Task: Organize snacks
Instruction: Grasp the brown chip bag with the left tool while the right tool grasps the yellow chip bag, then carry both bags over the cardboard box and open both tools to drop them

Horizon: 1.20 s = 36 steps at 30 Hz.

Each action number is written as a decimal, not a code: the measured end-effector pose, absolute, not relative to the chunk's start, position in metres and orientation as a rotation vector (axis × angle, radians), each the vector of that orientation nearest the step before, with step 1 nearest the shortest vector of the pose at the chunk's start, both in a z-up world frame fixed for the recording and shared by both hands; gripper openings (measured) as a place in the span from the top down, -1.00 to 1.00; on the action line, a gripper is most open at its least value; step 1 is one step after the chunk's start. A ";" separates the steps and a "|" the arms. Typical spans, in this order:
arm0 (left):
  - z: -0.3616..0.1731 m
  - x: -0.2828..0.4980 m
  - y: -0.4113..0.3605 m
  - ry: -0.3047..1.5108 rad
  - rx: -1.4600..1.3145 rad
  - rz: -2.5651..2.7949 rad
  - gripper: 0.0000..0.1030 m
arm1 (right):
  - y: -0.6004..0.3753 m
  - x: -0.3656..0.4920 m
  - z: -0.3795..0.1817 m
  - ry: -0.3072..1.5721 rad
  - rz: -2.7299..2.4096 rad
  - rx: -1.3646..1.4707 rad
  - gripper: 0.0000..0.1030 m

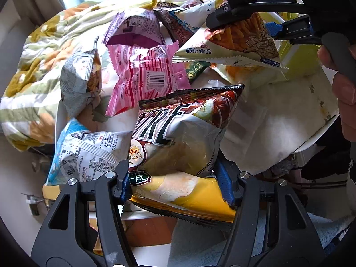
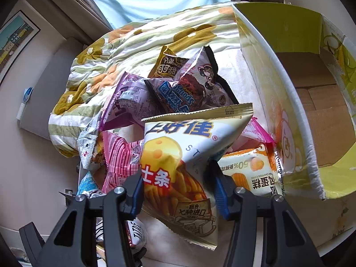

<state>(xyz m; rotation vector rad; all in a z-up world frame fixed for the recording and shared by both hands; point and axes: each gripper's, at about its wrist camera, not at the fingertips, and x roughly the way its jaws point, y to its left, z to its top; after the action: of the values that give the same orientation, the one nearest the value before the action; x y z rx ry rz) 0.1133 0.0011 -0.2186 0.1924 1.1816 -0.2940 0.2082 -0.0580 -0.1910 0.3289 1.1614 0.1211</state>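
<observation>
My left gripper (image 1: 173, 178) is shut on a puffy brown, white and yellow chip bag (image 1: 178, 138), pinched near its lower end and held above the pile. In the right wrist view my right gripper (image 2: 178, 187) is shut on a cream cheese-stick bag (image 2: 178, 155), its blue pads pressing both sides. The left wrist view shows that same right gripper (image 1: 243, 25) at the upper right, with the cheese-stick bag (image 1: 233, 49) hanging from it. An open yellow-green cardboard box (image 2: 280, 29) stands just to the right of the cheese-stick bag.
Loose snack packs lie heaped on a white surface: a pink striped packet (image 1: 142, 80), a purple packet (image 1: 133, 29), a blue-white packet (image 1: 89, 153) and an orange cake packet (image 2: 251, 173). A floral quilt (image 1: 33, 77) lies behind. A person's hand (image 1: 344, 89) shows at the right edge.
</observation>
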 end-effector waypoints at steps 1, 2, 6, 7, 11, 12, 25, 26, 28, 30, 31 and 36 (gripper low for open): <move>-0.215 0.111 -0.002 1.170 0.190 -0.286 -0.12 | -0.059 0.206 -0.185 1.147 0.130 0.320 0.06; -0.209 0.109 -0.004 1.159 0.187 -0.280 -0.12 | -0.060 0.203 -0.178 1.131 0.139 0.310 0.06; -0.190 0.102 -0.013 1.125 0.160 -0.256 -0.12 | -0.067 0.191 -0.153 1.072 0.173 0.273 0.06; -0.184 0.097 -0.016 1.114 0.154 -0.248 -0.12 | -0.071 0.188 -0.147 1.060 0.181 0.267 0.06; -0.167 0.093 -0.033 1.068 0.118 -0.238 -0.12 | -0.089 0.177 -0.127 1.026 0.190 0.233 0.06; -0.162 0.093 -0.038 1.058 0.109 -0.240 -0.12 | -0.093 0.172 -0.121 1.014 0.190 0.229 0.06; -0.076 0.145 -0.120 0.922 0.085 -0.341 -0.12 | -0.201 0.155 -0.070 0.935 0.101 0.211 0.06; -0.071 0.154 -0.127 0.917 0.090 -0.353 -0.12 | -0.209 0.158 -0.069 0.933 0.087 0.210 0.06; -0.064 0.173 -0.144 0.905 0.102 -0.379 -0.12 | -0.223 0.162 -0.068 0.929 0.060 0.214 0.06; -0.058 0.194 -0.161 0.902 0.109 -0.412 -0.12 | -0.238 0.170 -0.068 0.927 0.030 0.221 0.06; -0.057 0.206 -0.170 0.905 0.110 -0.429 -0.12 | -0.244 0.174 -0.068 0.926 0.015 0.224 0.06; -0.063 0.270 -0.213 0.943 0.111 -0.516 -0.13 | -0.274 0.199 -0.073 0.932 -0.052 0.267 0.06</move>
<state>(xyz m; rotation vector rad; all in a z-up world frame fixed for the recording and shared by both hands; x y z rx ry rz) 0.2701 -0.2132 -0.0633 0.1114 0.9429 -0.5157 0.1989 -0.2738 -0.0734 0.2665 0.9316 -0.0516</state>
